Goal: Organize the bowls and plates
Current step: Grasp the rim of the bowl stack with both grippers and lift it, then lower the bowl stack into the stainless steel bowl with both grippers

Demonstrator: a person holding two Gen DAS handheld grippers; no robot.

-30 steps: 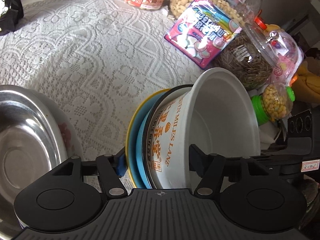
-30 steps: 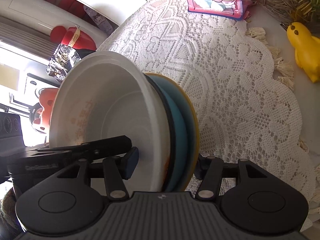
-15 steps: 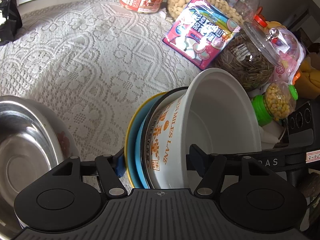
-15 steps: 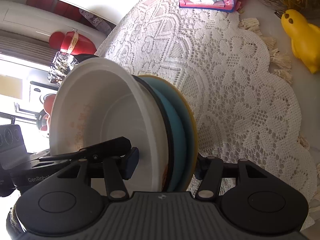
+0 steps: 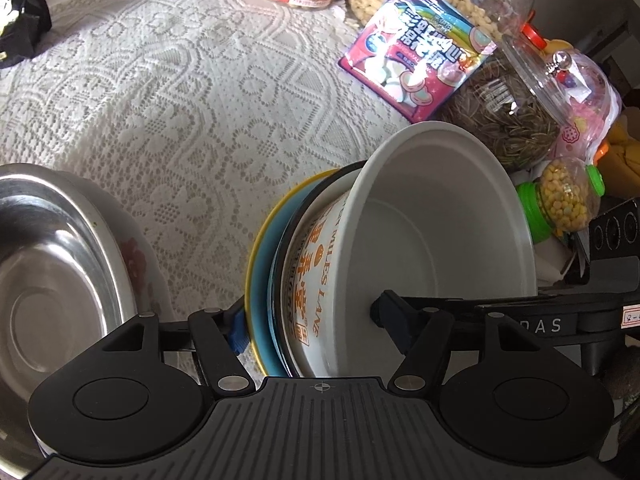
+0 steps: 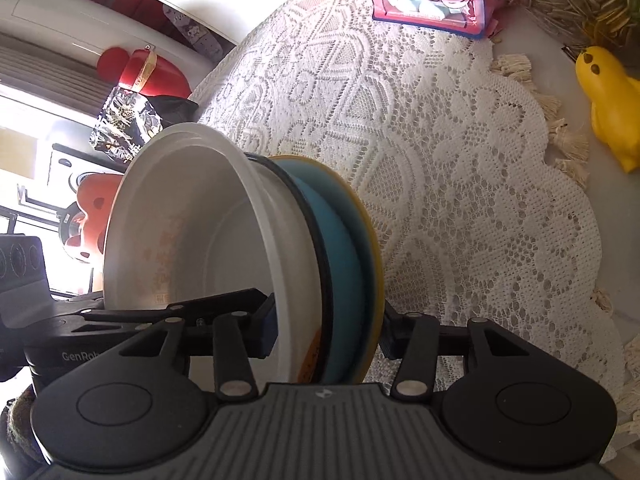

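- The stack of dishes (image 5: 320,280) is held on edge above the lace tablecloth (image 5: 180,100), clamped from both sides by the two grippers.
- The stack consists of a white bowl (image 5: 440,240) with orange lettering, nested against a blue plate (image 5: 262,280) with a dark rim between them, and a yellow plate (image 5: 256,240) outermost.
- The left gripper (image 5: 312,328) is closed on the stack: one blue pad presses the yellow plate's back, the other sits inside the white bowl.
- The right gripper (image 6: 328,332) grips the same stack (image 6: 312,260) from the opposite side, one pad inside the white bowl (image 6: 200,232), the other against the yellow plate (image 6: 374,264).
- In the left wrist view, a steel bowl (image 5: 48,272) sits left of the stack, near the left gripper's body.
- Beyond the stack, at the tablecloth's far edge, lie a pink snack bag (image 5: 420,60) and jars of seeds (image 5: 516,120).
- A yellow duck toy (image 6: 608,100) stands off the tablecloth (image 6: 460,160), well apart from the stack.
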